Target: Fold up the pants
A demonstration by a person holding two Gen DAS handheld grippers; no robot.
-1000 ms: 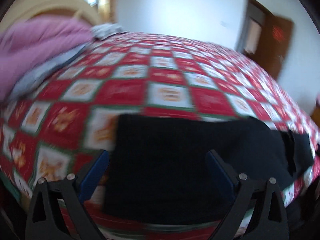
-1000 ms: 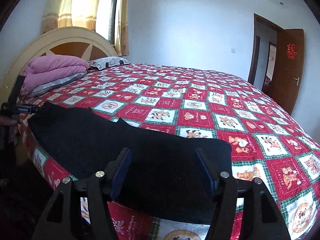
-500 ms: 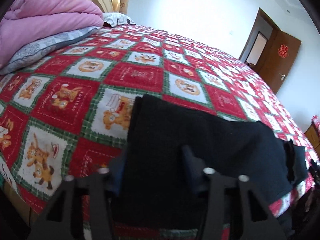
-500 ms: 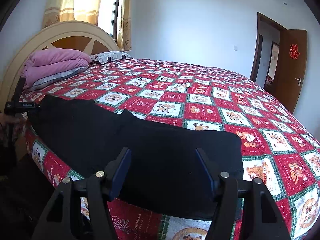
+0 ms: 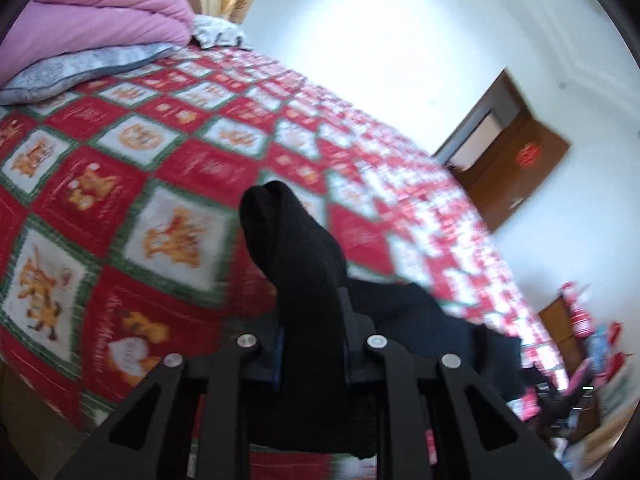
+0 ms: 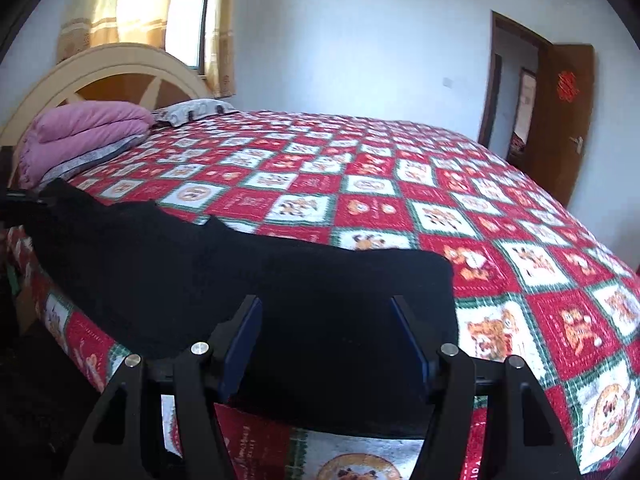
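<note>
Where the left wrist view looks along its fingers, the left gripper (image 5: 312,344) is seen clamped on a bunched end of the black pants (image 5: 296,248), which is raised off the red patchwork bedspread (image 5: 120,208); a pink folded quilt (image 5: 92,16) lies far left. In the right wrist view, the right gripper (image 6: 326,344) is held with its blue-padded fingers (image 6: 244,340) apart over the pants (image 6: 248,280), which are spread along the near edge of the bedspread (image 6: 460,208), a wooden door (image 6: 568,120) at far right.
</note>
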